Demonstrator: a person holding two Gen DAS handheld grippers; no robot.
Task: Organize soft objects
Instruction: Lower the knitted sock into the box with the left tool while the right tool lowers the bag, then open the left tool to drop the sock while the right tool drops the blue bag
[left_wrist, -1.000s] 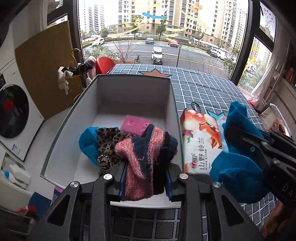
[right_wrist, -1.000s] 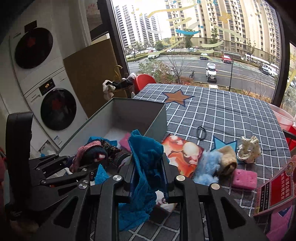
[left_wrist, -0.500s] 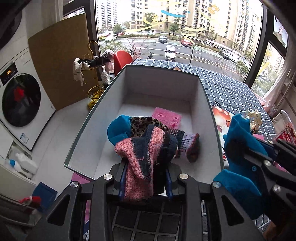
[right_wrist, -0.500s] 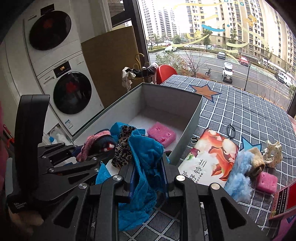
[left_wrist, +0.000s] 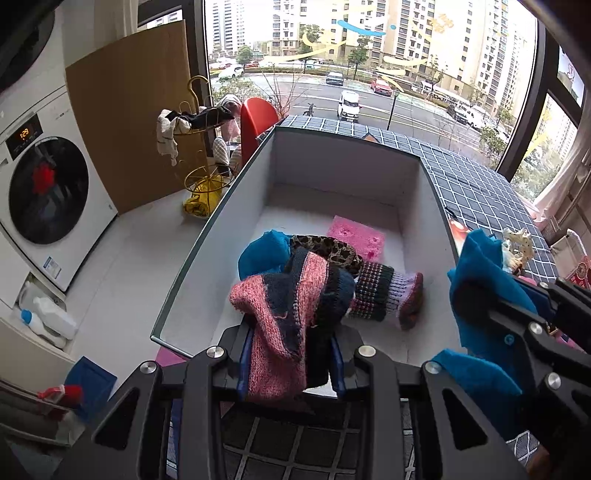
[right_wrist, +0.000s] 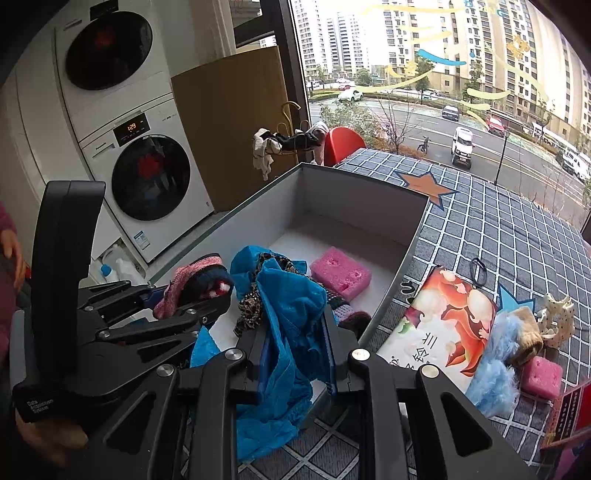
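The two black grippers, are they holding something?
Yes. Left gripper pinches a pink-and-navy knitted sock mid-length; right gripper pinches a bunched blue cloth.

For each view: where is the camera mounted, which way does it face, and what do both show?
Left wrist: sits on the left gripper, looks down into the grey box; grips a pink knit sock.
Right wrist: sits on the right gripper, faces box and table; grips a blue cloth.
Shared: box, pink sponge, each other's gripper.
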